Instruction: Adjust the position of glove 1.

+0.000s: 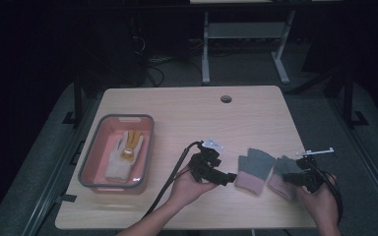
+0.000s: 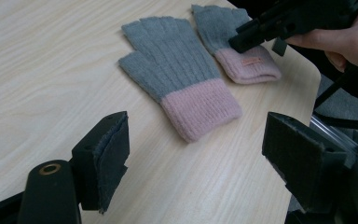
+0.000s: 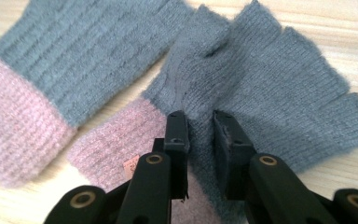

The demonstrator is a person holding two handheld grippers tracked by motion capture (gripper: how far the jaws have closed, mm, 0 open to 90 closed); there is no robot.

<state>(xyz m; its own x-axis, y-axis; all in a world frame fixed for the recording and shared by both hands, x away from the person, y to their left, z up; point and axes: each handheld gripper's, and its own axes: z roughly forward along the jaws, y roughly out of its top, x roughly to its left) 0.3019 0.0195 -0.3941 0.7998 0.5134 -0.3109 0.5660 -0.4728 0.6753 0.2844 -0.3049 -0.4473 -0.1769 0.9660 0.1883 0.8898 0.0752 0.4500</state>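
Two grey fingerless gloves with pink cuffs lie flat on the near right part of the wooden table [image 1: 187, 113], just beside each other with their edges meeting: the left glove [image 1: 254, 169], whose cuff points toward the person, and the right glove [image 1: 281, 176], which carries a small tag on its cuff. Going from the biggest thing down, the table itself is a pale wood top with a round cable hole [image 1: 226, 99] near its far edge. On its left side sits a grey-rimmed pink bin [image 1: 89, 162], and inside that bin lies a white work glove [image 1: 122, 156] with yellow fingers, well apart from the knitted pair. The left gripper [image 1: 230, 178], held in the person's left hand [image 1: 189, 187], sits low over the table just beside the left glove's cuff; in the left gripper view its jaws stand wide apart with bare table between them, and the left glove [image 2: 179, 79] lies ahead of them untouched. The right gripper [image 3: 200, 126], held in the right hand [image 1: 321, 201], is over the right glove [image 3: 270, 84]; in the right gripper view its jaws are drawn narrow, with a fold of the grey knit, just above the pink cuff, bunched in the slim gap between them.
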